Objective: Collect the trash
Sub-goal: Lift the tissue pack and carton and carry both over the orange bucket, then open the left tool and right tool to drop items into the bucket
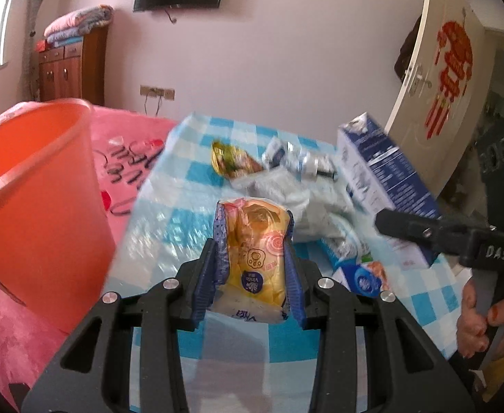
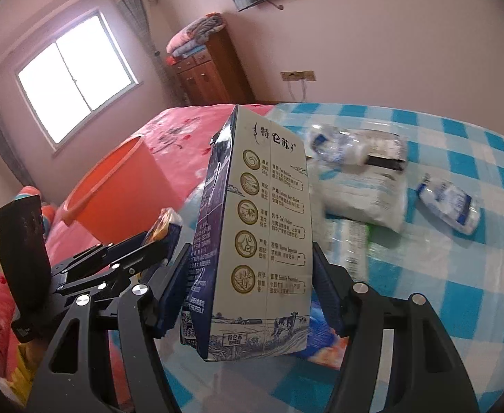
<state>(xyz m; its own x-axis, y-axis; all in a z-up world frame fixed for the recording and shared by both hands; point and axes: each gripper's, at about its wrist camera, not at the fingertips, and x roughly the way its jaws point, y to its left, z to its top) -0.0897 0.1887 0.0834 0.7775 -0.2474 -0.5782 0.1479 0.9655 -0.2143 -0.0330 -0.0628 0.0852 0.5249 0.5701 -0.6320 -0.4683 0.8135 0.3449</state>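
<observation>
Left tongs [image 1: 253, 258] grasp a yellow packet [image 1: 255, 258] right of the bucket [image 1: 35, 186]; right tongs [image 2: 252, 268] clench a carton [image 2: 255, 234].

The left gripper [image 1: 253, 258] is clamped on a yellow tissue pack [image 1: 255, 258], its blue-padded fingers [image 1: 205, 275] pressing both sides. The right gripper [image 2: 248, 275] grips a milk carton [image 2: 255, 234] upright between its pads. A bare hand [image 1: 482, 313] wraps the right gripper's handle.
</observation>
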